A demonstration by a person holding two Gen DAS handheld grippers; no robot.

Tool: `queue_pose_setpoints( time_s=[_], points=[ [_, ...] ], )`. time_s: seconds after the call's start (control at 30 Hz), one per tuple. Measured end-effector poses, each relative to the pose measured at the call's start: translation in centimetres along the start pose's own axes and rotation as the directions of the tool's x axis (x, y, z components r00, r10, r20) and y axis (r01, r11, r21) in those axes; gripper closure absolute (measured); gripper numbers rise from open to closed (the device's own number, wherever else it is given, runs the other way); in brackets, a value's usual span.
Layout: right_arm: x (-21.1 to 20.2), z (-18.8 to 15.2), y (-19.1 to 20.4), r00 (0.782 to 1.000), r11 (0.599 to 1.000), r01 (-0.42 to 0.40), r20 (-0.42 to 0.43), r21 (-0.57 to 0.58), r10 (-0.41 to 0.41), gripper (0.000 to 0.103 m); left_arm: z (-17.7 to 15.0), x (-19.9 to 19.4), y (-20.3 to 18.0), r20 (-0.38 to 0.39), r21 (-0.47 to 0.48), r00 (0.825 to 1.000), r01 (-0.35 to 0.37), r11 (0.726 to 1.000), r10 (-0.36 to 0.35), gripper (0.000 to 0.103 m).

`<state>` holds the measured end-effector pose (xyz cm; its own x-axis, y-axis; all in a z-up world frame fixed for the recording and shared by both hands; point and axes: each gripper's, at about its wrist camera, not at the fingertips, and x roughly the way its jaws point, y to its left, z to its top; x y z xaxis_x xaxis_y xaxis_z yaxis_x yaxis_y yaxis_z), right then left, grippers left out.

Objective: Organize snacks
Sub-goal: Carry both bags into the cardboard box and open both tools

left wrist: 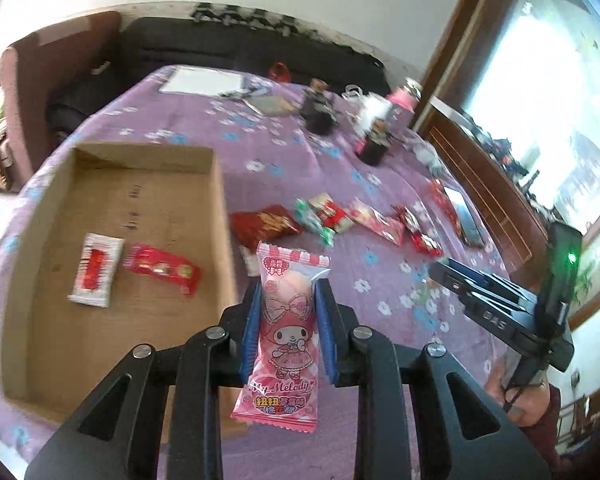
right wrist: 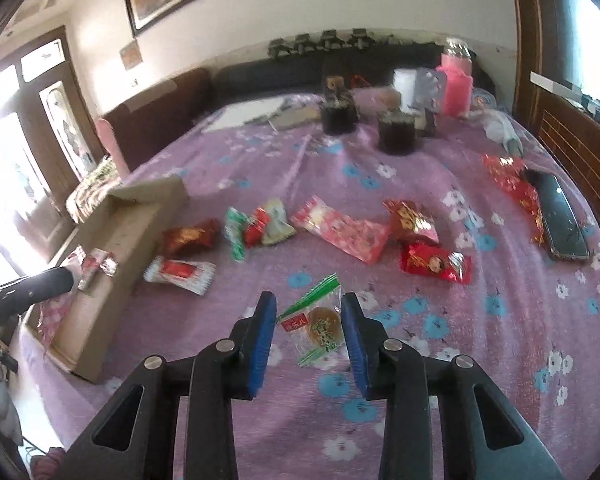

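a pink candy pack [left wrist: 286, 320] was pinched in the left gripper [left wrist: 287, 300] beside the box [left wrist: 220, 200], a green cookie pack [right wrist: 314, 322] was squeezed in the right gripper [right wrist: 309, 320], and dropping both in was likely needed next.

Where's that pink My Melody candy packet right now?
In the left wrist view, the pink My Melody packet is clamped upright between the left gripper pads, raised just right of the cardboard box.
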<state>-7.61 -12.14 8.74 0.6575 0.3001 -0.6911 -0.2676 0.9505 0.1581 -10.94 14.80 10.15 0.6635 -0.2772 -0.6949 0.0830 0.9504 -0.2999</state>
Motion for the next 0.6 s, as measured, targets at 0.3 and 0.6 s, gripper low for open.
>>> queue_pose_setpoints(
  time_s=[0.3,0.6],
  points=[
    [-1.7,2.1,2.7,0.993,0.993,-0.115,0.028,-0.022,0.115,0.069,0.4,-4.1,5.1,0.087,-0.105,0.993,-0.069,0.992,0.078,0.08],
    [0.5,4.5,7.6,0.954,0.954,-0.298,-0.043,0.004,0.298,0.069,-0.5,-3.7,10.7,0.075,-0.187,0.989,-0.109,0.976,0.125,0.08]
  ],
)
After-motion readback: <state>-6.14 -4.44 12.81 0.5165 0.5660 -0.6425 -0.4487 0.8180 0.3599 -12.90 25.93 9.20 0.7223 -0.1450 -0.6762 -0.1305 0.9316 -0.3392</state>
